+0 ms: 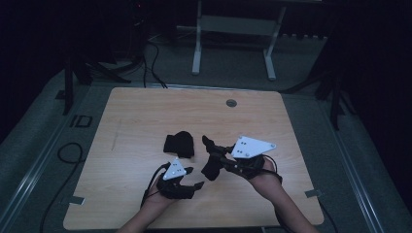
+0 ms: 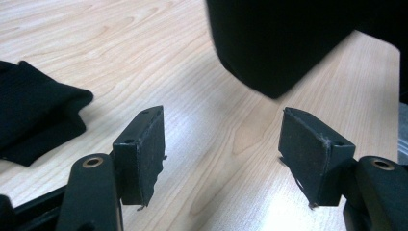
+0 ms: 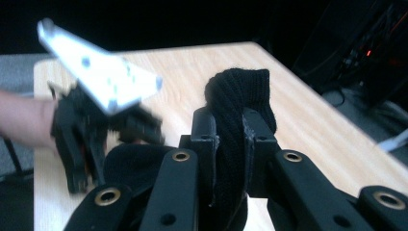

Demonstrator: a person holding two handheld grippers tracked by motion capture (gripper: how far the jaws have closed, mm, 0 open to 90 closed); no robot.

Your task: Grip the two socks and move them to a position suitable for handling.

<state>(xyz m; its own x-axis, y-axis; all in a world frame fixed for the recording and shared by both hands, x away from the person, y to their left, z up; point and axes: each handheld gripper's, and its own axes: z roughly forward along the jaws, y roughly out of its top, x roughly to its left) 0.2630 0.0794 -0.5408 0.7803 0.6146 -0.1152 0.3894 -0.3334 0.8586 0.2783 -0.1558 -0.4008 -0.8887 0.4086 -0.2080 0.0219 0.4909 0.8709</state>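
Nearest the high camera, the person's forearms come in over the near edge of the wooden table [image 1: 145, 111]. Taking the folded black cloth [image 1: 179, 144] lying flat near the table's middle as the landmark: the left gripper [image 1: 190, 177] sits just toward the person from it, its jaws standing well apart with nothing between them; in the left gripper view only bare wood shows between the pads [image 2: 144, 154]. The right gripper [image 1: 212, 156] is to the right of the folded cloth and lifted off the table, its jaws clamped on a second black knitted piece [image 3: 239, 103], probably a sock, which sticks up past the fingertips and hangs down below them. My reading is that the raised grip keeps this piece clear of the wood so it can be straightened or laid by the folded one, while the empty left gripper waits close by to take the loose end. No brand, label or readable writing appears on the cloth, the grippers or the table.
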